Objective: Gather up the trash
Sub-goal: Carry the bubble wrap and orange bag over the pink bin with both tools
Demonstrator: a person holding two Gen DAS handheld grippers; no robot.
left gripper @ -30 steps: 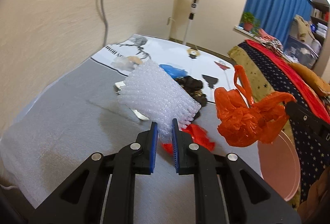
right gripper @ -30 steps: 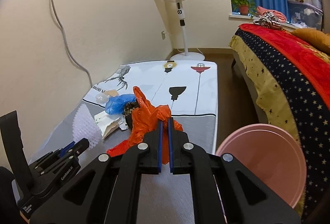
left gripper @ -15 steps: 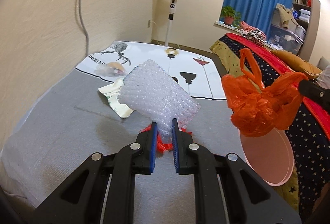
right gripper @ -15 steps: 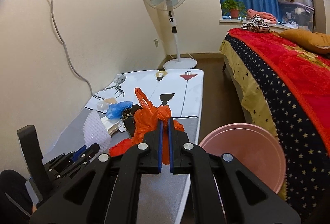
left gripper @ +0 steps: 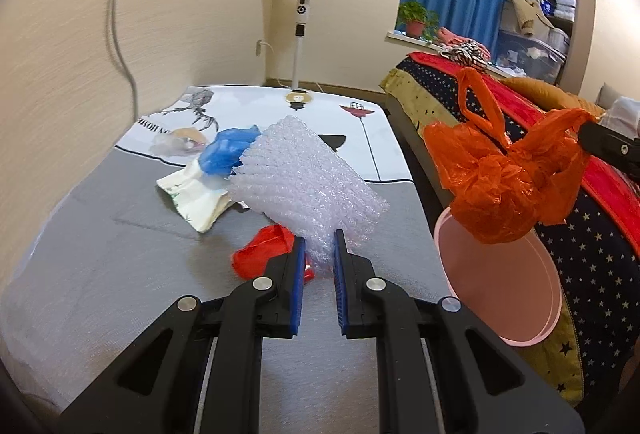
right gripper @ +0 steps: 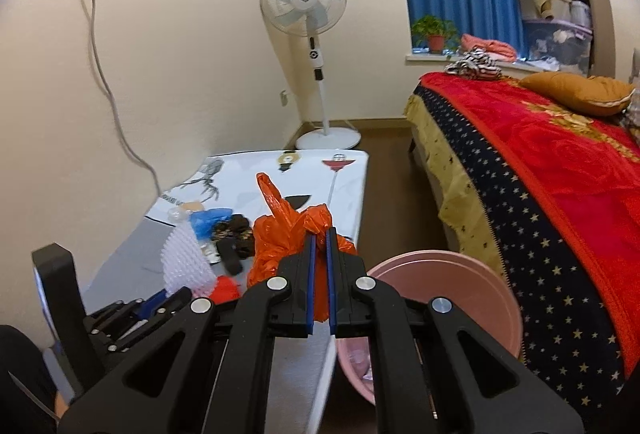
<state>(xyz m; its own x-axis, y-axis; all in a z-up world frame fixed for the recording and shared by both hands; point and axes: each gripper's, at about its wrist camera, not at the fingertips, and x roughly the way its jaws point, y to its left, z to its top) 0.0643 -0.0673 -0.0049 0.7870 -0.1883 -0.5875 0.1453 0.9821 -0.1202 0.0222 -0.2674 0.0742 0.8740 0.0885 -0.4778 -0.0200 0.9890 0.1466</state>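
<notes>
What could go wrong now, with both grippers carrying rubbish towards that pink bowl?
The crumpled orange plastic bag hangs from the right gripper by a thin pinch of film, so it might slip out before it is over the round pink plastic basin. The white bubble-wrap sheet is pinched only at one corner by the left gripper; it could flop or pull free.

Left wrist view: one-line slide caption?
Left fingers pinch bubble wrap above the grey mat; an orange bag hangs over the pink basin.

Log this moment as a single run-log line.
left gripper: shut on bubble wrap | right gripper: shut on orange bag | pink basin: below bag | loose trash: on mat
</notes>
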